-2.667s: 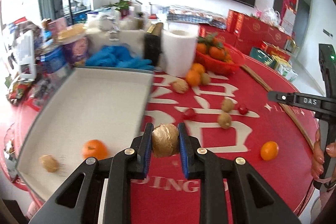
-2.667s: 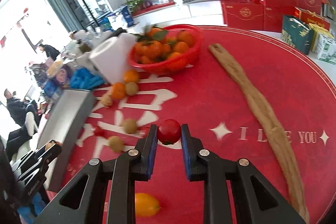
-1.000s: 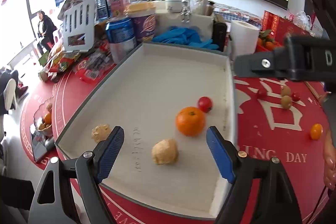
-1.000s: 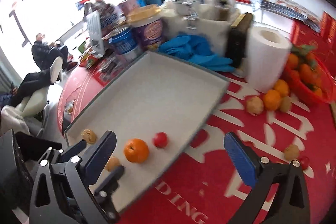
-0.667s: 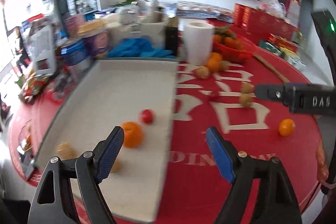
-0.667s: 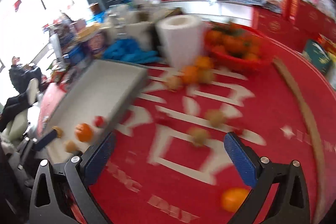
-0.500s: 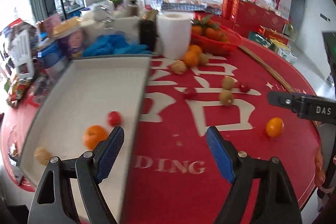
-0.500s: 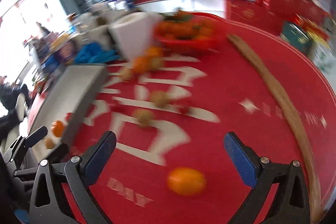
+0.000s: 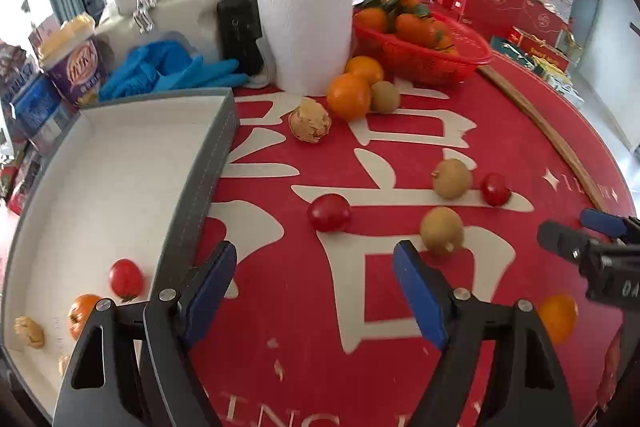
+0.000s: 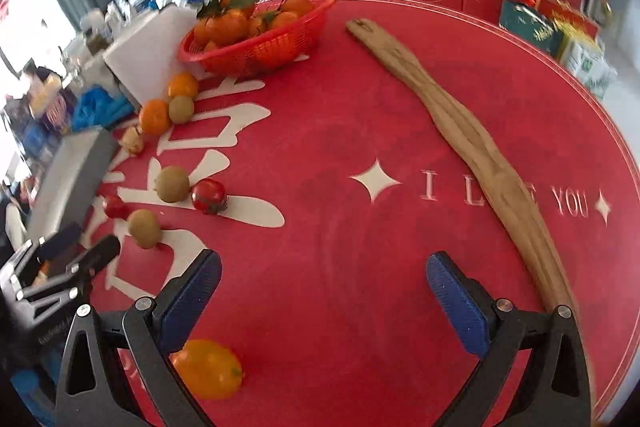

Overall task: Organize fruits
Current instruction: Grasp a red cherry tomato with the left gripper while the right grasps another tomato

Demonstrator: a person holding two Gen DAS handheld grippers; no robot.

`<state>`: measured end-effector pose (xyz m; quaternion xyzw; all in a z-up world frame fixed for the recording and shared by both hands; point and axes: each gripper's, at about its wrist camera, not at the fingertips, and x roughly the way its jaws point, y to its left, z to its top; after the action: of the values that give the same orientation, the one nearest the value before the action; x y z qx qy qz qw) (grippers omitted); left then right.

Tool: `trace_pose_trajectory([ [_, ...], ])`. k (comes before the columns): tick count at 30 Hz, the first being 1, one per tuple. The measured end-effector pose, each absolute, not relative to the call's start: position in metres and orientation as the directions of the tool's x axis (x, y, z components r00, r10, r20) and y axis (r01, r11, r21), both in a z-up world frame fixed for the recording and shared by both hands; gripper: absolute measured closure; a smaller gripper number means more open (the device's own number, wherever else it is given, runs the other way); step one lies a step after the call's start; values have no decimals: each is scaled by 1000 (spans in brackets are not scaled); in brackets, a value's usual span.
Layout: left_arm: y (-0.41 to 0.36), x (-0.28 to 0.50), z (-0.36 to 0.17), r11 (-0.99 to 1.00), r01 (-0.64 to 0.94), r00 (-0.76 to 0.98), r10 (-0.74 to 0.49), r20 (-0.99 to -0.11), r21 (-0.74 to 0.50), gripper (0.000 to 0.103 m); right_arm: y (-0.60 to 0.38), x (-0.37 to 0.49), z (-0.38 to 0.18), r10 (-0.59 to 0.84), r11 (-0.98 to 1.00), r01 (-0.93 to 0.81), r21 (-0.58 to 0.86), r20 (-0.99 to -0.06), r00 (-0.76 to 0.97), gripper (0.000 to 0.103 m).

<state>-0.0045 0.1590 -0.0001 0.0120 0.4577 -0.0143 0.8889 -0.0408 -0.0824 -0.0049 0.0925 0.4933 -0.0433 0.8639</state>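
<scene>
- The left claw [image 9: 314, 279] is standing wide open with nothing between its blue pads, hanging over the red worktop [image 9: 360, 347] at the bottom centre of the left wrist view.
- The white tray [image 9: 192, 195] is lying along the left edge of that view, already carrying 1 small tomato [image 9: 126, 279], 1 orange [image 9: 82, 315] and some pale lumpy fruits low down at the frame's left edge.
- A red tomato [image 9: 329, 212] is sitting just above the gap of the left claw, slightly right of centre; it looks like the nearest loose fruit for this hand.
- 2 brown round fruits [image 9: 442, 230] and another small tomato [image 9: 495, 189] are lying further right in the same view, between the 2 claws.
- The right claw [image 10: 324, 301] is also gaping open and empty, at the bottom centre of the right wrist view.
- A yellow-orange citrus [image 10: 210, 367] is lying at the lower left of that view, partly behind the left finger [image 10: 188, 303] and outside the gap, with its long axis running roughly left to right.
- Judging by this, the right hand is the nearer one to the citrus, yet the claw would need to shift toward the frame's lower left to straddle it.
- A red basket [image 10: 256, 27] of oranges is standing at the upper left, well apart from both claws.
</scene>
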Motion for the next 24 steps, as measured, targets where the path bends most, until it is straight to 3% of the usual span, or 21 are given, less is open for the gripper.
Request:
trace_pose_trajectory([
  [7,160,14,-6,1000,18,566,-12,-824,-2,21,-82,-34,-8,-3,989,130,71,-865,502,0],
  [10,156,15,-5,1000,20,581,-2,-814,12,26,-76,-33,-11,-37,993,112,23,-864,502,0],
  [12,155,16,-3,999,40,584,-36,-811,-16,50,-67,-33,-14,-90,995,91,-51,-862,499,0],
  [15,153,16,-1,998,61,581,-40,-813,-5,77,-64,-35,-15,-87,995,87,-48,-848,523,0],
  [24,163,-27,-2,999,49,599,-23,-801,8,77,-64,-28,-14,-87,995,91,-47,-861,501,0],
])
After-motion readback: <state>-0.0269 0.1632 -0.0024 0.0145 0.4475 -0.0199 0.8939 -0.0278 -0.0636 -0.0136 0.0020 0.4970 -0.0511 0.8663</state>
